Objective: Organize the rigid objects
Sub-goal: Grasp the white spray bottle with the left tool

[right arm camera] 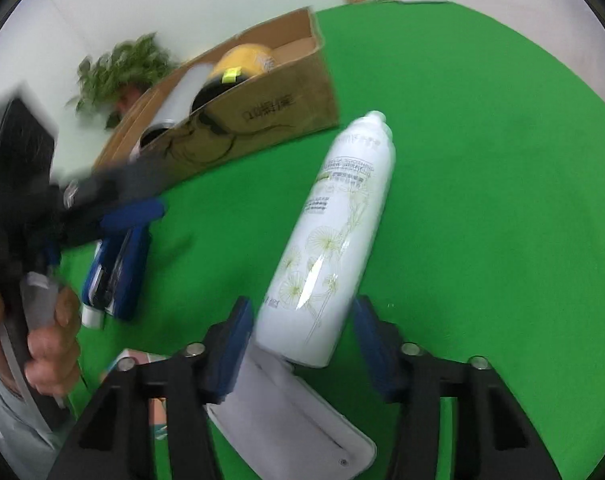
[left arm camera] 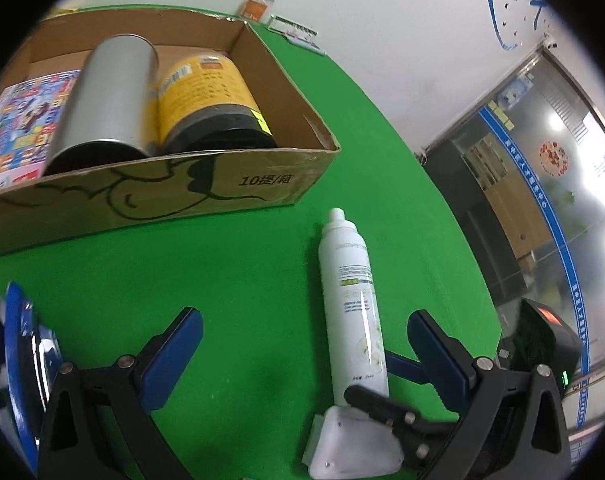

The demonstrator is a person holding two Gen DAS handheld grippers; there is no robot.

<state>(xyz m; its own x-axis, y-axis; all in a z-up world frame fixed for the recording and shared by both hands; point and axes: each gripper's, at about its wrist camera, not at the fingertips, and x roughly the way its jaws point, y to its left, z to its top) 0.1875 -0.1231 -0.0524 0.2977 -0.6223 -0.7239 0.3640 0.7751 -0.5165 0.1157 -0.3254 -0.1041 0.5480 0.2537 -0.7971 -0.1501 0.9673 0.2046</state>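
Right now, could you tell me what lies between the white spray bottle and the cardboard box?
Only bare green cloth separates the white spray bottle from the cardboard box, seen in both wrist views.

Both grippers share one build: black angular frames with silver round screw heads, blue pads on the fingers (left arm camera: 174, 344). The left gripper (left arm camera: 302, 344) and right gripper (right arm camera: 302, 340) look identical. The person's sleeve (right arm camera: 6, 420) seems pale grey, though blurred.
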